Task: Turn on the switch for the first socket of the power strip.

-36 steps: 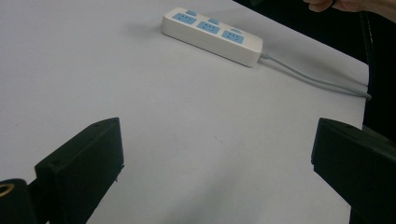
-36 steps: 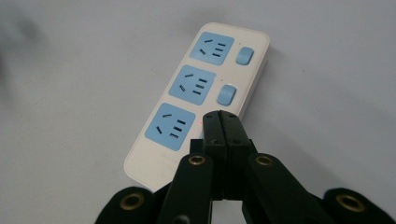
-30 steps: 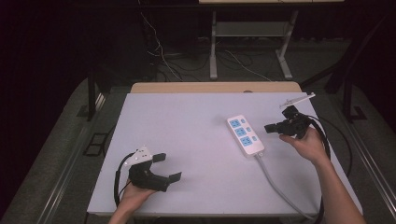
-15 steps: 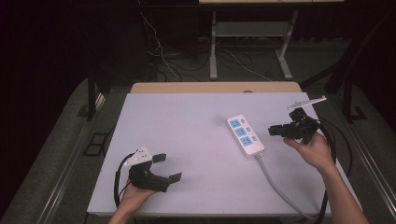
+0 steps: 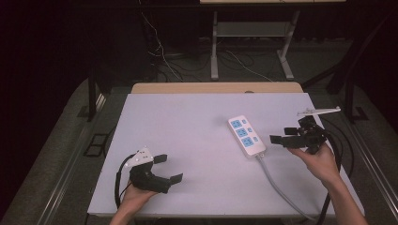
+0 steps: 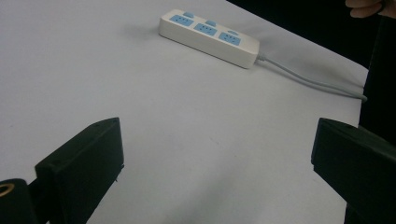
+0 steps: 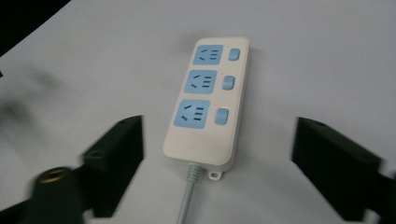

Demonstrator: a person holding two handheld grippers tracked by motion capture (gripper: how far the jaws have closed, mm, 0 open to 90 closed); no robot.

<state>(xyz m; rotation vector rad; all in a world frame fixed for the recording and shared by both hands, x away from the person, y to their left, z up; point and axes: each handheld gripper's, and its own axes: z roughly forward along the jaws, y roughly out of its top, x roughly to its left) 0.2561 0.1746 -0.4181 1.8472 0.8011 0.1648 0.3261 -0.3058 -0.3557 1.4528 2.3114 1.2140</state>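
White table point(image 5: 187, 117) lies bare beyond power strip point(image 5: 246, 136) (near right edge).

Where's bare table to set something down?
Most of the table is bare: the whole stretch between the left gripper and the power strip, plus the far left corner. It is crowded on the right, with the strip, its cord and the right gripper.

Even overhead light brightens the white table point(image 5: 197, 140) against dark surroundings; shadows fall soft; the right gripper view blurs at its near edges, especially left
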